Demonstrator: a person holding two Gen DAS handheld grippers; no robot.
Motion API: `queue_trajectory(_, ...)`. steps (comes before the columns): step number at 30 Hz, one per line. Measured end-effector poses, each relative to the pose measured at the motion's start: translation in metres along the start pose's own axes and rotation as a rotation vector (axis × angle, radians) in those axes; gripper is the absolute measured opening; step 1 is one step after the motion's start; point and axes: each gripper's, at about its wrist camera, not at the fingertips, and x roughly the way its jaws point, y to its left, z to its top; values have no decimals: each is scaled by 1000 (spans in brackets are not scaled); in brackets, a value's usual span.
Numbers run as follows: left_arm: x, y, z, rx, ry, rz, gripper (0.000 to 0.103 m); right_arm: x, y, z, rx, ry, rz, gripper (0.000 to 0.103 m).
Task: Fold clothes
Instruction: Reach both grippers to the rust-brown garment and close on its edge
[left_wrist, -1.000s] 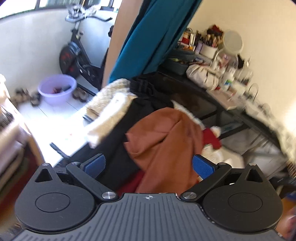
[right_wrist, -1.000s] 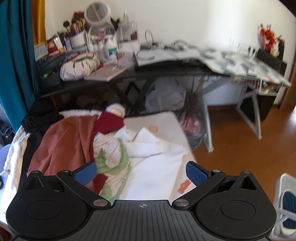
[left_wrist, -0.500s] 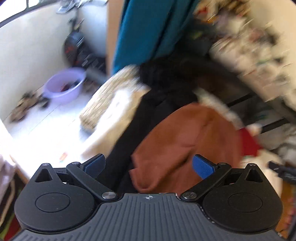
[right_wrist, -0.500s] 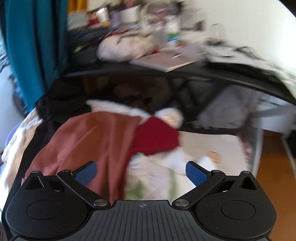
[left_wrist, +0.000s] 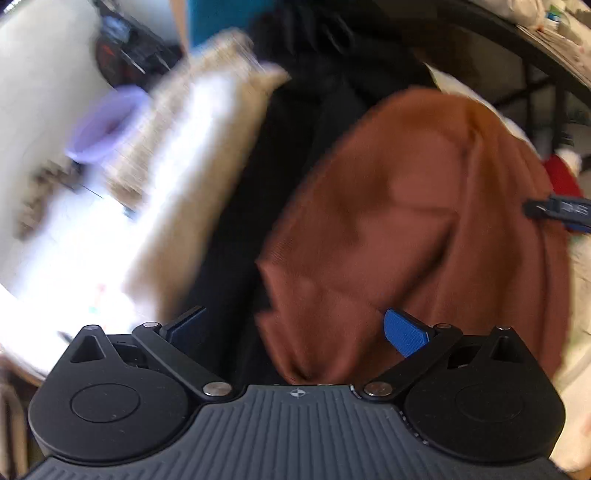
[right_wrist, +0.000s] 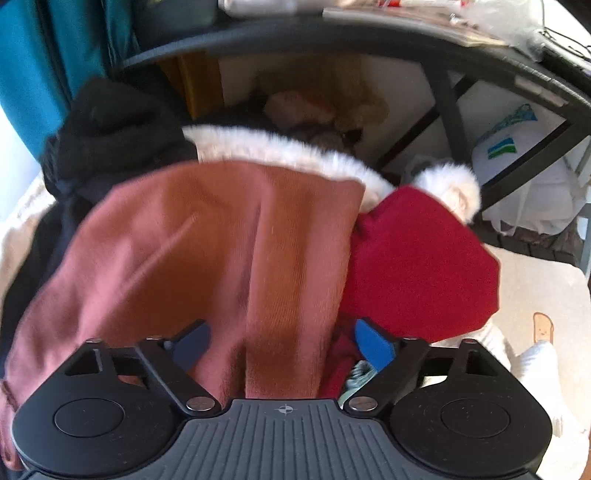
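A rust-brown garment (left_wrist: 406, 206) lies crumpled on top of a heap of clothes. My left gripper (left_wrist: 295, 328) hangs open just over its near left edge, where it meets a black garment (left_wrist: 295, 129). In the right wrist view the rust-brown garment (right_wrist: 221, 240) fills the middle. My right gripper (right_wrist: 282, 345) is low over it with its jaws closing. A fold of that cloth lies between them, and I see no pad pressing on it. A red garment with white fur trim (right_wrist: 417, 266) lies just right of that fold. One of the right gripper's fingers (left_wrist: 561, 210) shows at the left wrist view's right edge.
A cream fuzzy garment (left_wrist: 207, 122) lies left of the black one, with a purple basin (left_wrist: 103, 129) on the floor beyond. A black desk (right_wrist: 332, 33) overhangs the heap's far side. Beside it are a teal curtain (right_wrist: 29, 74) and a white plastic bag (right_wrist: 517, 177).
Both grippers have dropped and tilted down toward the heap, so the rust-brown garment now fills both views. The right gripper's jaws have narrowed around a fold of it.
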Motion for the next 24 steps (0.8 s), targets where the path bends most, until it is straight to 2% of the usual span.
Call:
queue_trajectory(1,4,2,-2,0,21,-47,102,3,2,-2,-10,2,-16,51)
queue_trajectory(2,6,1,-4,14,31,-78,102,5,4,-4,-18,3,-30,38)
queue_trajectory(3,7,-1,-6,48,25,-87,102,0,4,-4,-16,-6,-33,32)
queue_trajectory(4,8,-4,-7,93,14,-79,102,-7,2,-4,-2,-19,-20,17)
queue_trajectory(5,10,-7,-8,138,10,-54,102,-13,-2,-2,16,-28,1,11)
queue_trajectory(6,13,-10,-8,178,7,-30,102,-19,-7,-2,40,-33,16,11)
queue_trajectory(8,23,-9,-6,192,26,8,102,-28,-19,-1,94,-43,18,11)
queue_trajectory(11,34,4,-4,135,43,-5,102,-35,-29,-2,121,-56,33,11)
queue_trajectory(13,34,10,-2,111,34,-27,98,-34,-29,-4,105,-62,53,13)
queue_trajectory(14,33,10,-2,127,25,-42,91,-30,-28,-3,101,-55,64,18)
queue_trajectory(15,32,11,-2,144,17,-57,78,-27,-27,-3,100,-47,75,21)
queue_trajectory(16,30,11,-3,162,10,-77,71,-20,-25,-1,112,-36,86,31)
queue_trajectory(18,20,14,-4,149,-13,-96,48,-8,-19,0,128,-13,96,39)
queue_trajectory(19,13,15,-4,129,-25,-113,44,-1,-14,1,124,13,90,41)
queue_trajectory(21,0,19,-2,90,-49,-148,29,7,-5,2,107,42,56,40)
queue_trajectory(24,-20,18,1,87,-94,-176,25,12,3,3,86,73,30,42)
